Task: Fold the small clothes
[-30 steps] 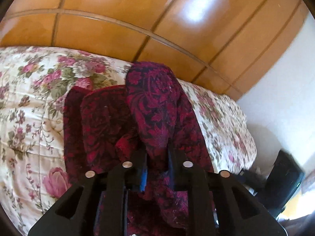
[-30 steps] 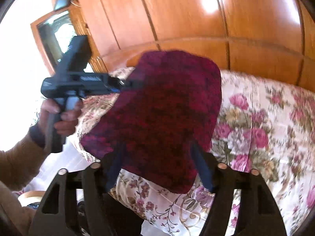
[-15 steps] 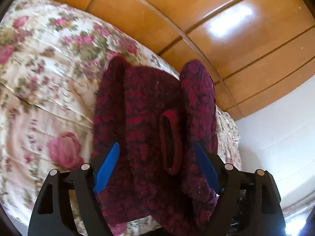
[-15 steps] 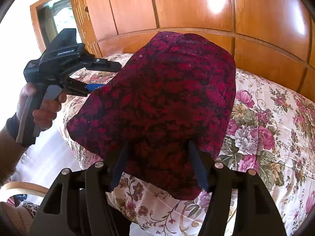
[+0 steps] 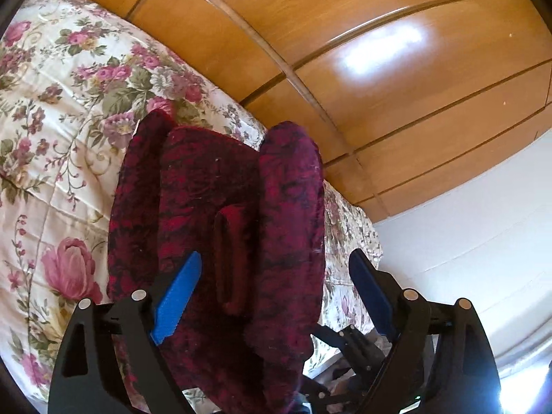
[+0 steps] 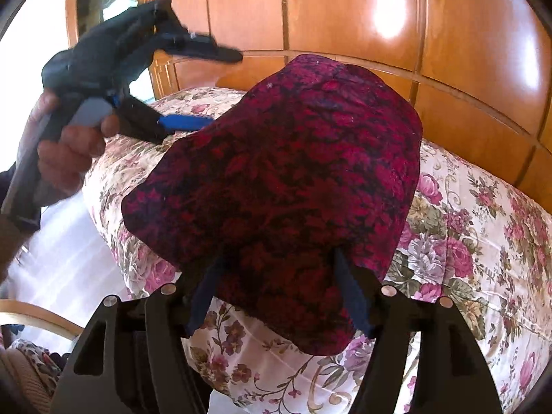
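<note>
Your left gripper (image 5: pixel 276 293) gapes wide, the crimson garment (image 5: pixel 220 227) at its twelve o'clock; your right gripper (image 6: pixel 276 293) is spread too.

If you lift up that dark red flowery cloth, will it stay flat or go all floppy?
Probably floppy: the red garment lies on the floral bedspread in soft rounded folds. It looks thick and fuzzy, so likely not slippery between the left gripper fingers. It should not roll or break.
</note>
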